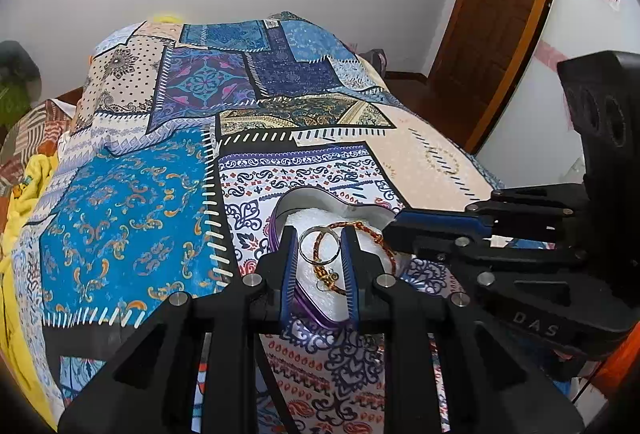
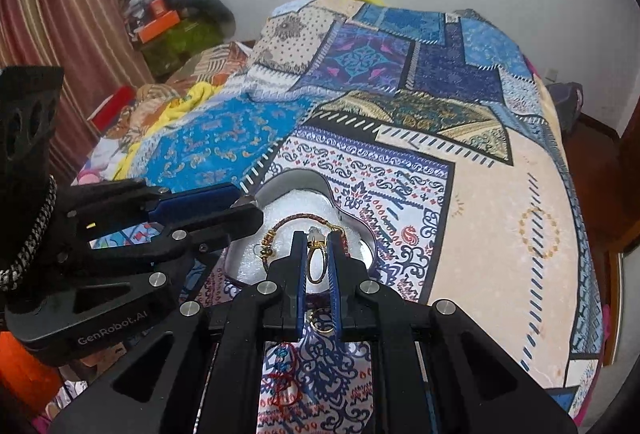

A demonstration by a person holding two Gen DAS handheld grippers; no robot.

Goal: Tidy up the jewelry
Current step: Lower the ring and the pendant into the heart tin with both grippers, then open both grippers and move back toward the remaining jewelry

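A heart-shaped tin (image 1: 320,194) (image 2: 280,180) with a purple rim and white foam lining lies on the patterned bedspread. A braided red-gold bracelet (image 1: 372,230) (image 2: 292,220) lies on the foam. My left gripper (image 1: 320,234) is shut on a silver ring (image 1: 310,248), held over the foam. My right gripper (image 2: 318,238) is shut on a gold ring with a pale stone (image 2: 316,262), held over the tin. The right gripper also shows in the left wrist view (image 1: 394,228), at the tin's right edge. The left gripper also shows in the right wrist view (image 2: 246,208).
A gold hoop (image 2: 322,322) and a red string bracelet (image 2: 286,390) lie on the bedspread (image 2: 500,194) near me, partly hidden behind the right gripper's fingers. Yellow cloth (image 1: 24,194) lies at the bed's left. A wooden door (image 1: 500,14) stands at the right.
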